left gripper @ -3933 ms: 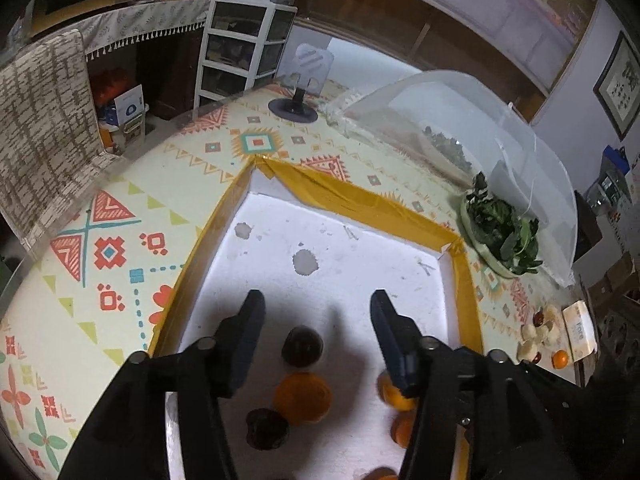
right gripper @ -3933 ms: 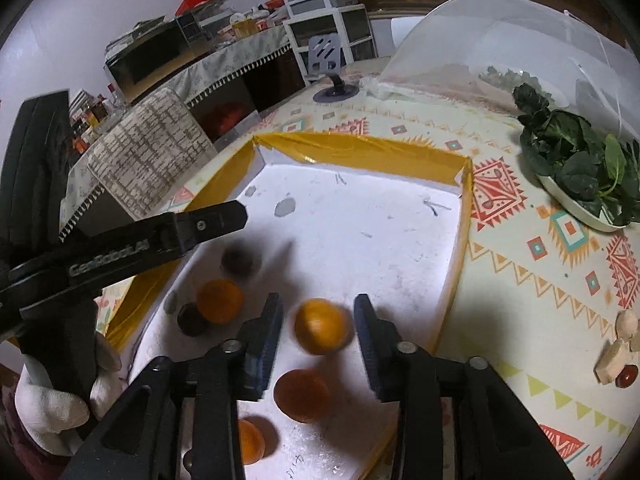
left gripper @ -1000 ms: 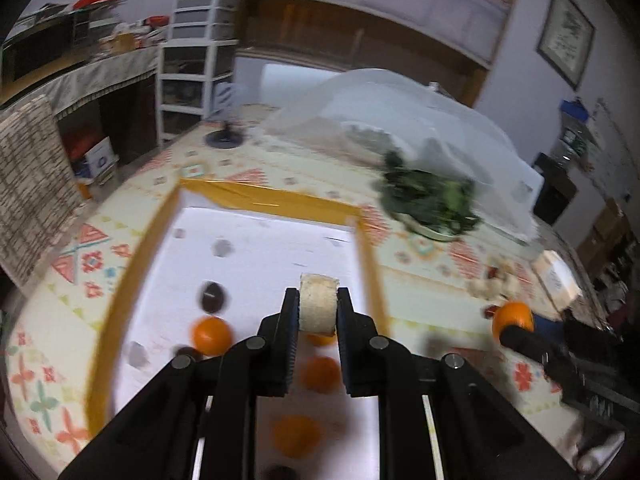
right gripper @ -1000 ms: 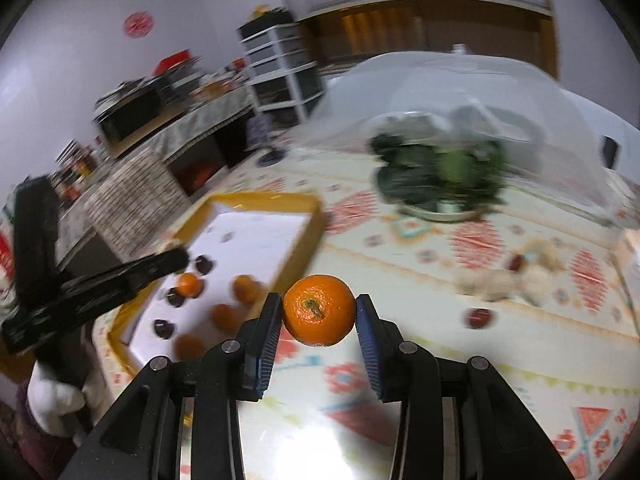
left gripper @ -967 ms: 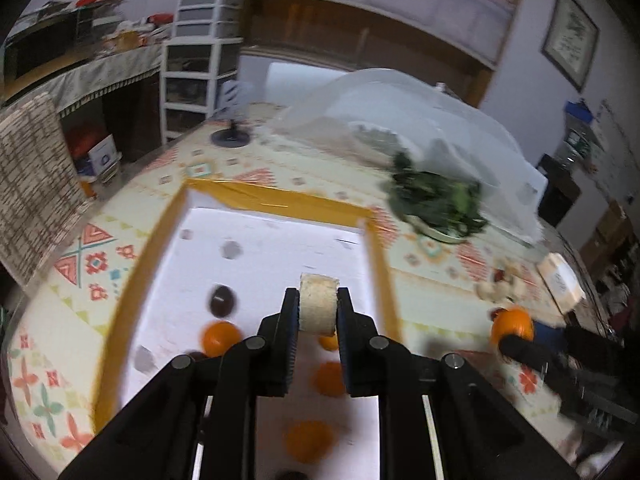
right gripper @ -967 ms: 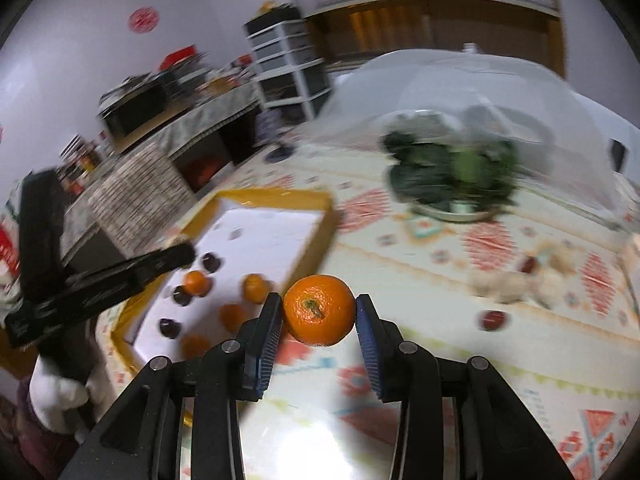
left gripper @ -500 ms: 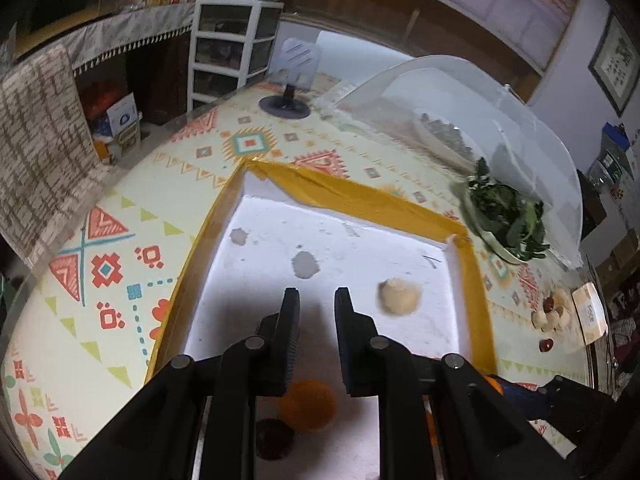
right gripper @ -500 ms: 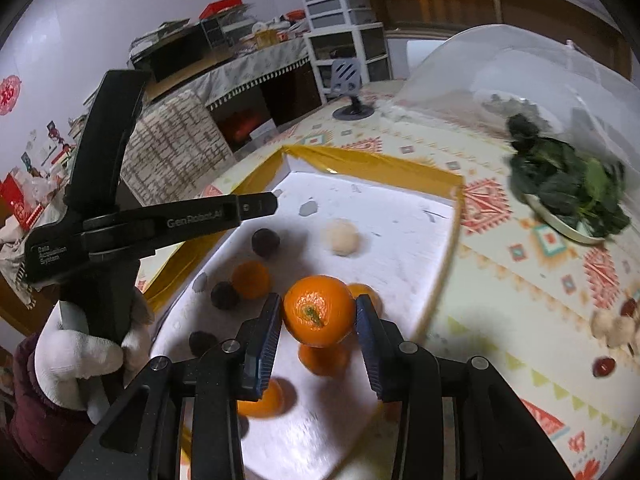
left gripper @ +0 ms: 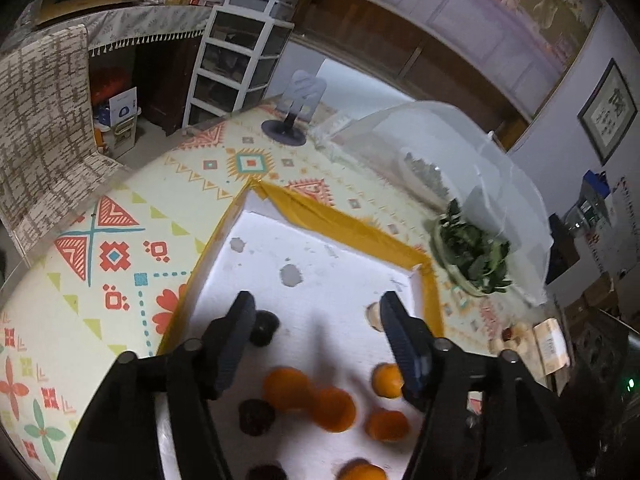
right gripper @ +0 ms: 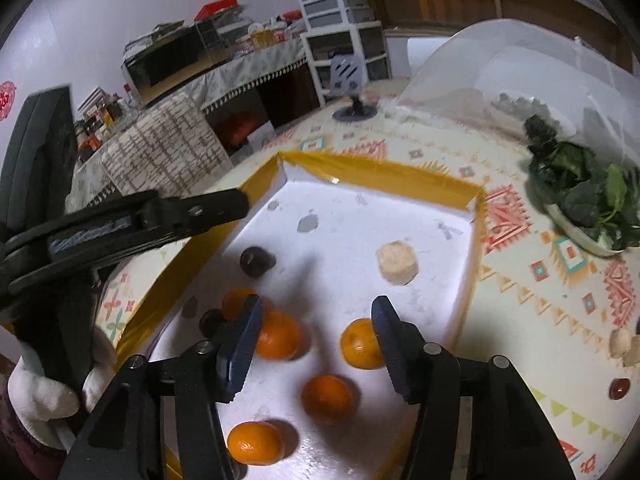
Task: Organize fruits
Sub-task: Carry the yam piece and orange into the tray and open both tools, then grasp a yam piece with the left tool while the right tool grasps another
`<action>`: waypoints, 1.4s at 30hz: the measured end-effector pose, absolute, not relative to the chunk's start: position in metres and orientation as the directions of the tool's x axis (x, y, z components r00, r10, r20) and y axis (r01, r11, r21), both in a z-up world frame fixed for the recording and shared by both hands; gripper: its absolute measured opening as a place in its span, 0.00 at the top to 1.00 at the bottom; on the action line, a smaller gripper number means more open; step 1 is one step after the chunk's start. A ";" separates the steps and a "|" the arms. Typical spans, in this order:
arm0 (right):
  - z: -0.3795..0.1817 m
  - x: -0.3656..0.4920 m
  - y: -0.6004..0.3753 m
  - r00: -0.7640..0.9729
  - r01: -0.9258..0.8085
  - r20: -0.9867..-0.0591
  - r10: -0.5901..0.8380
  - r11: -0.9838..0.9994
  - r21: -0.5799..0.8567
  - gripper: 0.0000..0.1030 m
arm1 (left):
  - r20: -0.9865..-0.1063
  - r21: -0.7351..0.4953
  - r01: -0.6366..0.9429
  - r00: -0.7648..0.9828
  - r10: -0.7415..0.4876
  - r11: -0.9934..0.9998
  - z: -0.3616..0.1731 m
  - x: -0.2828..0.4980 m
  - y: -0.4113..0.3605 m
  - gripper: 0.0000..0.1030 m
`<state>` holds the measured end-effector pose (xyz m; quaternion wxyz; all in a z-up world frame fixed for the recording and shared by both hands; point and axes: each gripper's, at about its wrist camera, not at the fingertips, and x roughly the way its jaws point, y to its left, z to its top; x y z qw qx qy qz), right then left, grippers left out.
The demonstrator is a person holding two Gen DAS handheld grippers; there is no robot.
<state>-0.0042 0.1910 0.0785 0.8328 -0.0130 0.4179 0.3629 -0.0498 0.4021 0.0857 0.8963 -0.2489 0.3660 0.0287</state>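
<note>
A white tray with a yellow rim (right gripper: 384, 178) (left gripper: 340, 220) holds several oranges, a few dark round fruits and a pale round piece (right gripper: 397, 262). My right gripper (right gripper: 316, 311) hangs over the tray's near part, its jaws opening. An orange (right gripper: 360, 344) lies on the tray floor just by its right finger, and no pad presses it. My left gripper (left gripper: 317, 314) is over the tray too, jaws opening with nothing between them. A dark fruit (left gripper: 264, 326) sits by its left finger. The pale piece (left gripper: 374, 316) peeks out behind its right finger.
A plate of greens (right gripper: 580, 196) and a clear mesh food cover (right gripper: 520, 72) stand right of the tray. Loose pale pieces and a red fruit (right gripper: 618, 388) lie on the patterned cloth. A phone stand (right gripper: 352, 76) is at the far edge. A gloved hand (right gripper: 40, 392) holds the left gripper.
The left gripper dropped the pale piece into the tray, then spread its jaws. The right gripper came over the tray and let go of its orange, which now lies there.
</note>
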 end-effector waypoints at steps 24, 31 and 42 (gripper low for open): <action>0.150 -0.032 -0.120 0.811 -0.163 -0.547 0.208 0.978 0.131 0.00 | -0.566 -0.429 0.085 0.751 -0.341 0.899 0.126 -0.085 0.220 0.00; 0.080 0.022 -0.160 0.644 -0.117 -0.699 0.309 0.944 0.309 0.26 | -0.607 -0.409 0.104 0.711 -0.356 0.906 0.113 -0.062 0.180 0.00; 0.035 0.095 -0.132 0.550 -0.076 -0.744 0.379 0.910 0.408 0.30 | -0.678 -0.337 0.134 0.653 -0.338 0.932 0.098 -0.016 0.138 0.10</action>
